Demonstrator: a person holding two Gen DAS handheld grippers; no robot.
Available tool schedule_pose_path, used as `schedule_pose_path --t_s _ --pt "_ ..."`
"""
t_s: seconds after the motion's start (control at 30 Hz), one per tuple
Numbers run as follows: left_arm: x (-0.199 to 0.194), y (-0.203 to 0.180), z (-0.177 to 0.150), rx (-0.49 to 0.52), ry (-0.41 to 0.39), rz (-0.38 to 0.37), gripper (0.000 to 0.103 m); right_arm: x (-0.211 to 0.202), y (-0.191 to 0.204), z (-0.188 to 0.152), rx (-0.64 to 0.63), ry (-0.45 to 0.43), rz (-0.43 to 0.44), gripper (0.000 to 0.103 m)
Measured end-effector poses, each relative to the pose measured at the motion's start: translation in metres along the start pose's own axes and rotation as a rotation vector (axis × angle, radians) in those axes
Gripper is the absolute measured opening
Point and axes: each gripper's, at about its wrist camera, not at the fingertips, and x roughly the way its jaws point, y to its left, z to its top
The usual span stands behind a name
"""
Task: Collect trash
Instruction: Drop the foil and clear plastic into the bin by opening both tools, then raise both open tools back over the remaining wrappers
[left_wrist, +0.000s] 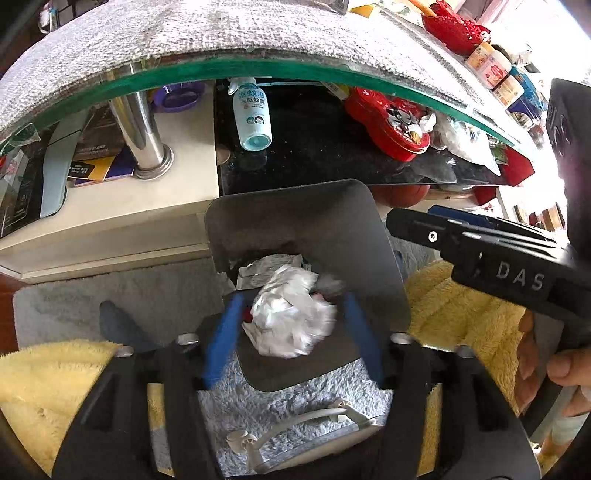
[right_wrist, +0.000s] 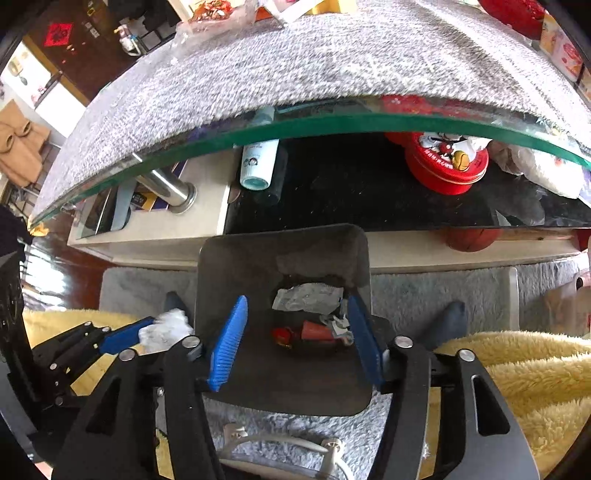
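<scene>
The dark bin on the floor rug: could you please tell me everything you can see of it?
The bin is a dark grey, open-topped container with rounded corners and smooth, matt walls, probably plastic or metal. It stands upright on the pale shaggy rug, before the low table's base. Inside lie crumpled silvery wrappers and red scraps. A crumpled white wad sits over its mouth between the left tool's open fingers.

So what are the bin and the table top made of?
The bin looks like smooth matte dark plastic or metal; its even, dull walls leave that open. The table top looks like glass: a clear pane with a green edge, under a grey towel.
</scene>
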Motion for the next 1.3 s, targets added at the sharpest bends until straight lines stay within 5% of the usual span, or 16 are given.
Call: schedule_pose_path --t_s 0.23,0.6,1.17,1.3 --pt "-0.010 -0.001 0.004 0.015 -0.021 0.018 0.085 -0.013 -0.004 0.009 0.019 -0.026 -0.001 0.072" --pt "-0.062 0.008 0.034 0.003 -0.150 0.052 0.093 -0.072 -0.014 0.049 0.043 -0.181 -0.005 0.088" --pt "-0.080 0.022 0.126 0.015 -0.234 0.109 0.093 -0.078 -0.006 0.139 0.003 -0.271 0.028 0.087" --pt "-0.077 0.029 0.148 0.012 -0.239 0.111 0.093 -0.067 0.000 0.164 0.003 -0.264 0.092 0.063"
